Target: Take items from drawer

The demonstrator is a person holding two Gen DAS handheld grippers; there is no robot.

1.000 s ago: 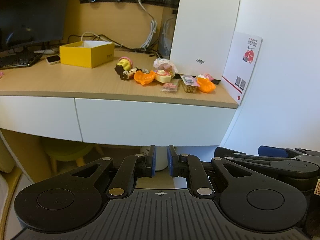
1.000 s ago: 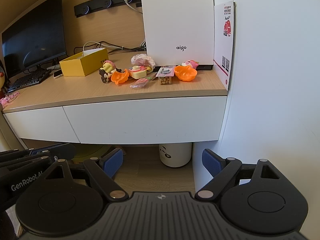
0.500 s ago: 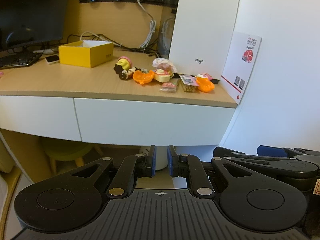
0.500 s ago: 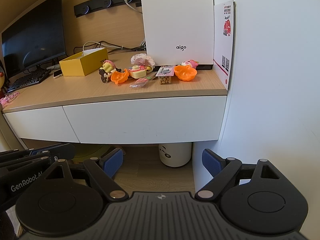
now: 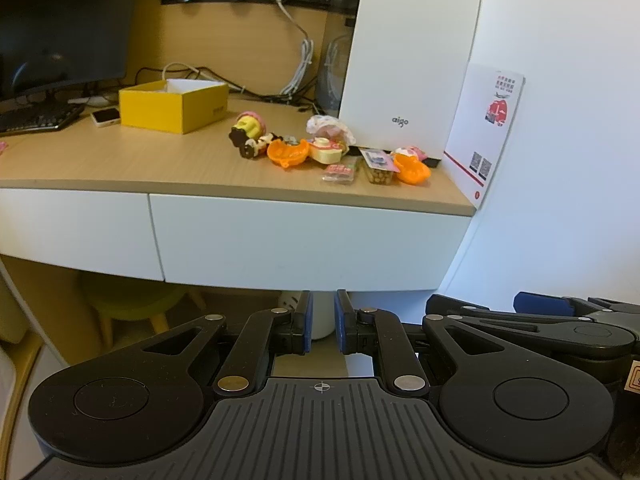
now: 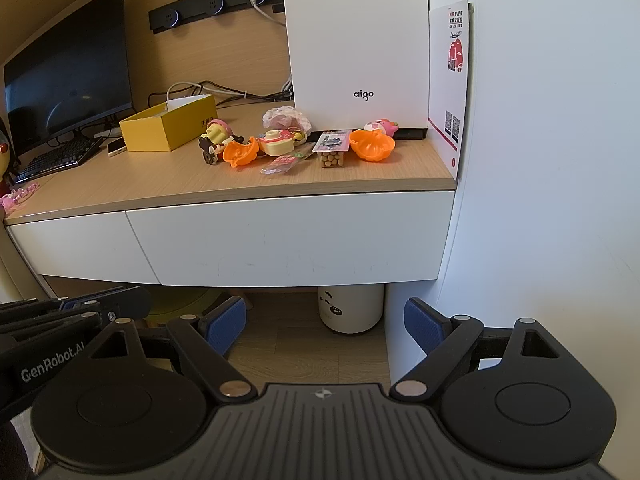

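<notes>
The left gripper [image 5: 321,322] hangs in front of the desk [image 5: 120,160], below the drawer [image 5: 308,240]. Its two blue pads stand close together with only a narrow gap, and nothing is between them, so it is almost closed and empty. The right gripper [image 6: 325,322] is beside it, also below the drawer. Its jaws stand wide apart and nothing is between them.

The drawer is the wide white front under the right part of the desk. It is closed, and its right end is against the wall [image 6: 540,160]. A second white drawer front [image 5: 72,228] is just left of it, closed too.

On the desk, near the right back corner, stands a white case [image 6: 360,40]. In front of it lies a group of small things: two orange shells [image 6: 372,145], a clear box of beans [image 6: 331,156], a cream toy camera [image 6: 276,143], a small packet [image 6: 280,164] near the front edge, and a yellow and pink toy [image 6: 214,138] at the left of the group. Some of them touch one another. A yellow box [image 6: 168,130] stands further left, open on top, with a phone [image 6: 116,146] just beside it. A monitor [image 6: 68,72] and a keyboard [image 6: 56,158] are at the left end.

A white bin [image 6: 350,306] stands on the floor under the drawer.
</notes>
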